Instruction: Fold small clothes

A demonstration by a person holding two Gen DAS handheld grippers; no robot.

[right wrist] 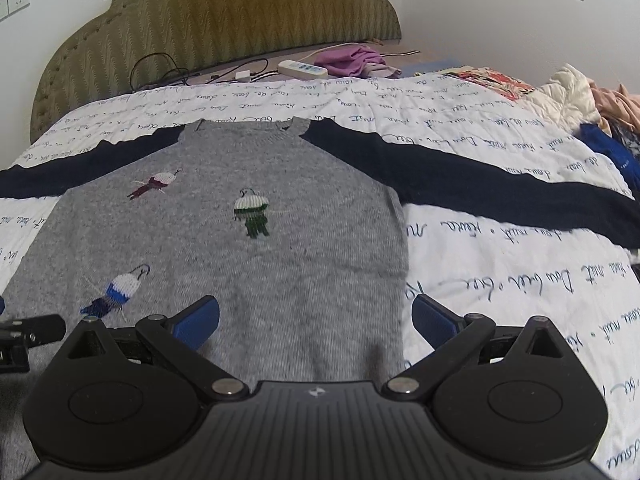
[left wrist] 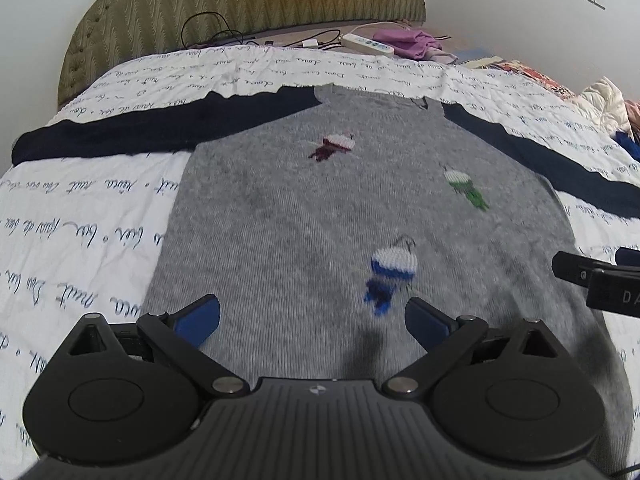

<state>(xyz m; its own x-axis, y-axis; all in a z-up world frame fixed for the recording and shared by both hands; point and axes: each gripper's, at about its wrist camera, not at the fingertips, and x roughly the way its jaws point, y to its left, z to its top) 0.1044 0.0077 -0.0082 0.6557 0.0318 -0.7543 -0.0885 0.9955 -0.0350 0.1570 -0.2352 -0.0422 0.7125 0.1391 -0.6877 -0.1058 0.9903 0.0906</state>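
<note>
White walls and a padded olive headboard (right wrist: 256, 12) stand behind a bed (right wrist: 500, 272) covered by a white quilt printed with lines of dark handwriting. Along the head of the bed lie a white power strip (right wrist: 302, 69), some black cables (right wrist: 160, 66) and a crumpled purple cloth (right wrist: 354, 59). More bedding and clothes are heaped at the far right edge, among them a cream quilted piece (right wrist: 568, 88) and something bright blue (right wrist: 612, 152).

A small grey knitted sweater (left wrist: 320, 216) with dark navy sleeves lies flat, front up, in the middle of the quilt, its neckline toward the headboard and its hem toward the cameras. Both sleeves are spread out sideways: the left sleeve (left wrist: 120, 128) runs toward the left edge of the bed and the right sleeve (right wrist: 500, 188) toward the right. Three little knitted figures decorate the chest: a maroon one (left wrist: 334, 147) highest, a green one (left wrist: 466, 186) on the right, and a blue one (left wrist: 390, 272) lowest.

The left hand-held gripper (left wrist: 312, 316) hovers over the lower part of the sweater, its blue-padded fingers spread wide with nothing between them. The right hand-held gripper (right wrist: 316, 318) hangs over the sweater's lower right side, equally wide apart and empty; one finger is above the grey knit and the other above the quilt, so the sweater's side edge runs between them. Each gripper shows at the margin of the other's view.
</note>
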